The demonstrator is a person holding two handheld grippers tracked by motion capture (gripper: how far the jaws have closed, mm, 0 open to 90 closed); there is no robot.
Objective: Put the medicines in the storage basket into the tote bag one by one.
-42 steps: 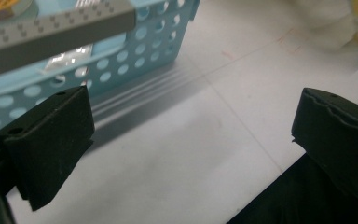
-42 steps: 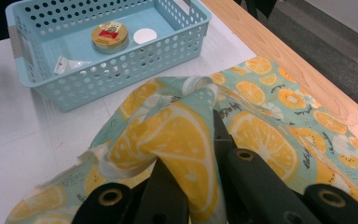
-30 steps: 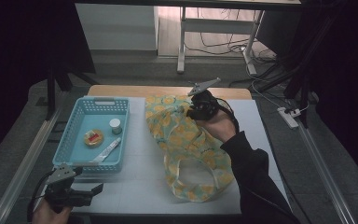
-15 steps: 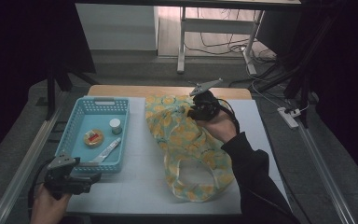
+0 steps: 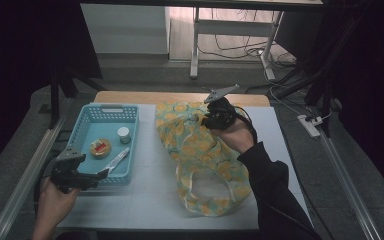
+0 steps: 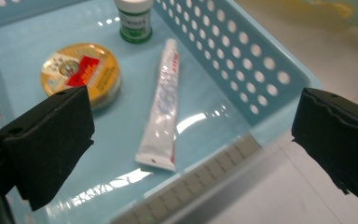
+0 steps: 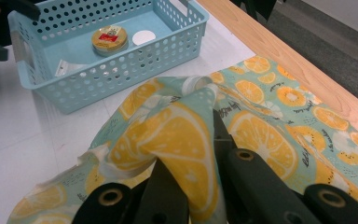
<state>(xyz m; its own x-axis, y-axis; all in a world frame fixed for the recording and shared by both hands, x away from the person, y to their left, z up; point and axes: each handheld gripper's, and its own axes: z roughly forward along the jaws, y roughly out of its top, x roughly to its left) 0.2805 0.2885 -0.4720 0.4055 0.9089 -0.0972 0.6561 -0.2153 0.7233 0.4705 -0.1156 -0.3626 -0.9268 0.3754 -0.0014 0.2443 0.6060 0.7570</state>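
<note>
With right gripper clamped on the orange-print bag, bring the open left gripper down squarely over the tube inside the blue basket, clear of its near wall.

One basket; one tin; one tube; one bottle; one bag

Green bottle — top cut off; tube's print blurred.

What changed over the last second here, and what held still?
The left gripper has moved up from the table's near-left corner to the near rim of the blue basket, jaws open, holding nothing. The right gripper stayed shut on the orange-print bag. The tube, tin and bottle lie unmoved.
</note>
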